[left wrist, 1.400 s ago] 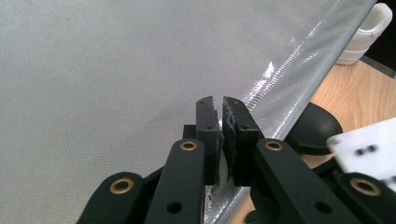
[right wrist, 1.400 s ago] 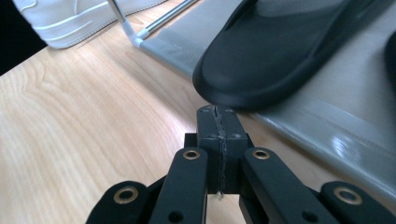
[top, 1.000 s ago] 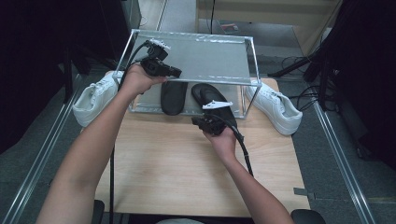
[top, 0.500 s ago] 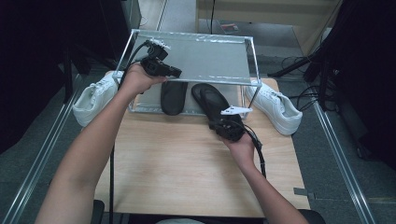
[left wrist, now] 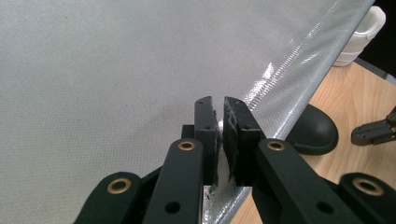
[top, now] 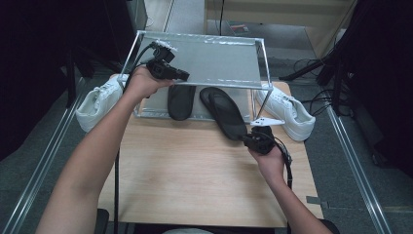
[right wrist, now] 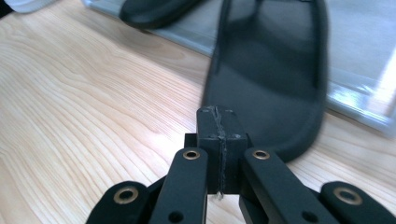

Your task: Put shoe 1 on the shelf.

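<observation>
We see the left gripper [top: 181, 75] raised at the near left corner of the shelf rack [top: 214, 58], its jaws pinched on the rack's silvery cover sheet [left wrist: 116, 70]. The right gripper [top: 249, 142], jaws pressed fully together with nothing visibly between them, sits low over the counter [top: 185, 170] at the heel of one black slipper [top: 225, 112], which juts from under the rack. We count two black slippers and two white sneakers flanking the rack. The left gripper view adds the clamped sheet edge; the high view shows both forearms.
</observation>
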